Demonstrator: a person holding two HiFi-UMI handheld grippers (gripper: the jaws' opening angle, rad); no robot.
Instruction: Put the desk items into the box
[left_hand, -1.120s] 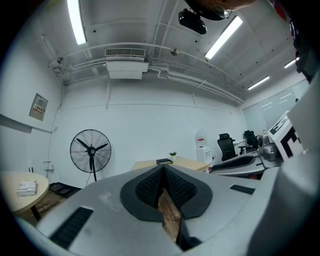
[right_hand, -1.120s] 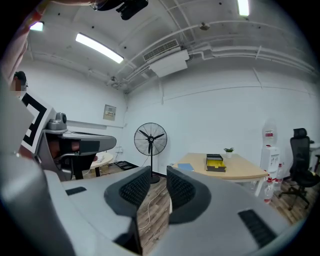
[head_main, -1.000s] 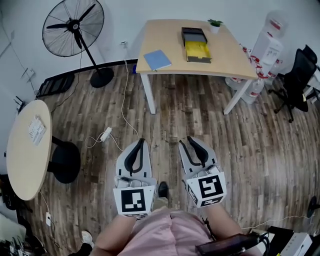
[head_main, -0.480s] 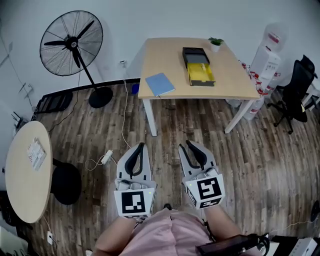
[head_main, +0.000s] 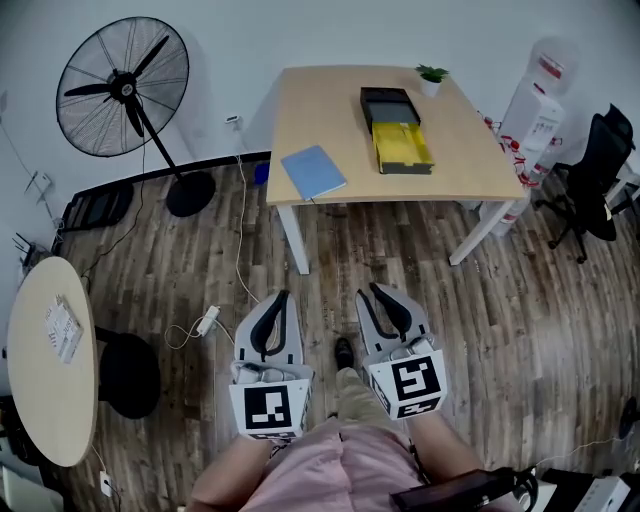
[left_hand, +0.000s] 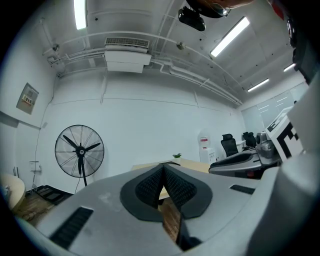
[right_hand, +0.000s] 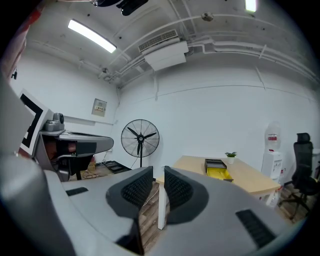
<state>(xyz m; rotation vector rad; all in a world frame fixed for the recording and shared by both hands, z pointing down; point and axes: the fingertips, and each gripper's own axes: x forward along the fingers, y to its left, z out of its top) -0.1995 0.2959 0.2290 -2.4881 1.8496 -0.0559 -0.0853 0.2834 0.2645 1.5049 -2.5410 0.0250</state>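
Left gripper (left_hand: 163, 167): pad tips pressed together, nothing between. Right gripper (right_hand: 158, 172): pads a narrow slit apart, nothing between. Both held low over wood floor (head_main: 420, 270), side by side, pointing toward far desk (head_main: 330, 110), well short of it.

On desk: blue notebook (head_main: 313, 172) at near left corner; black box (head_main: 389, 102) toward far middle, yellow tray (head_main: 402, 147) touching its near end; small potted plant (head_main: 432, 76) at far edge, just right of box.

Left of desk: standing fan (head_main: 122, 88). Right of desk: water dispenser (head_main: 535, 100) and black office chair (head_main: 600, 160). Near left: round table (head_main: 40, 370).
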